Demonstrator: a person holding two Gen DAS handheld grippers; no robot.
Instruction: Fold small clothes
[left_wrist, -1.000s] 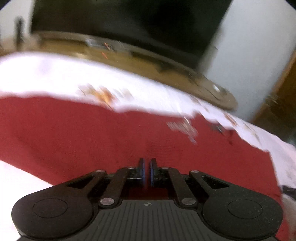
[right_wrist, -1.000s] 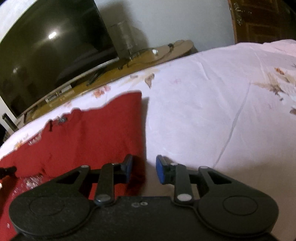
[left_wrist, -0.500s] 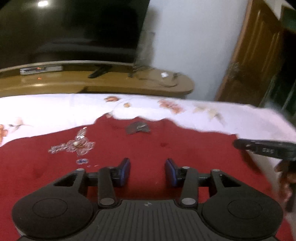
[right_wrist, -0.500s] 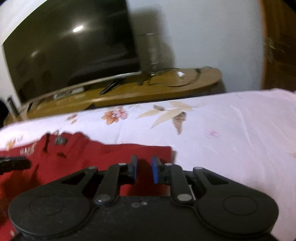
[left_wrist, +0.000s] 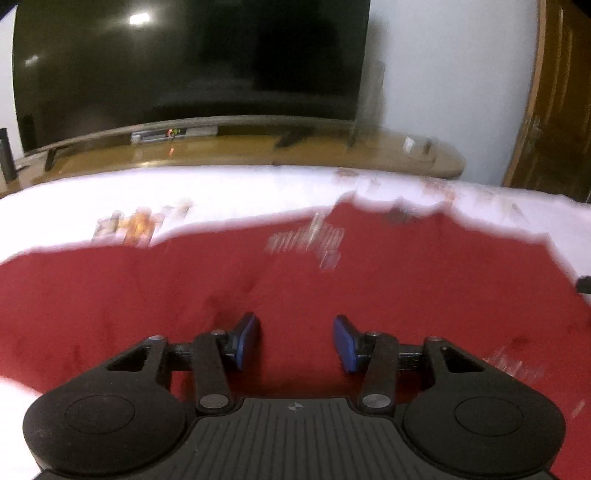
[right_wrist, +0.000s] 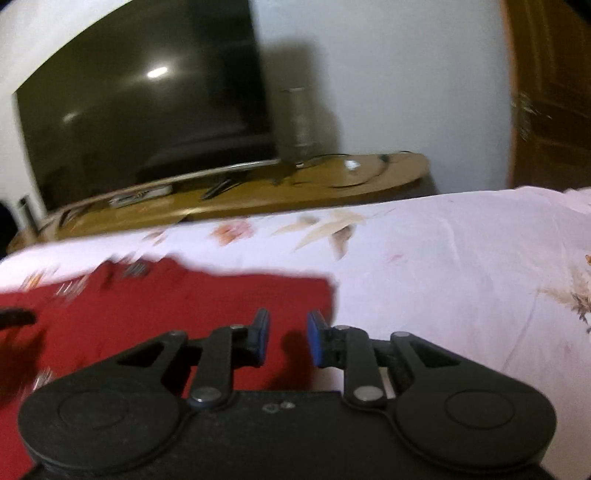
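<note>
A red garment (left_wrist: 295, 266) with silvery decoration lies spread flat on a white floral bedsheet (left_wrist: 240, 195). My left gripper (left_wrist: 295, 328) hovers low over the middle of the cloth. Its jaws are opening, with only flat fabric beneath the gap and nothing pinched. In the right wrist view the right gripper (right_wrist: 288, 325) sits above the right-hand edge of the red garment (right_wrist: 184, 306), near its far corner. Its jaws are also opening a little, and no cloth is caught between the blue pads. A black fingertip of the left gripper (right_wrist: 14, 317) shows at the left border.
Beyond the bed, a large dark television (left_wrist: 184, 66) stands on a long wooden stand (left_wrist: 332, 155). A wooden door (left_wrist: 554, 110) is at the right. To the right of the garment lies bare bedsheet (right_wrist: 443, 277).
The left gripper went from shut to open and swung across the red cloth. The right gripper narrowed, then widened slightly, and now sits at the garment's right edge.
</note>
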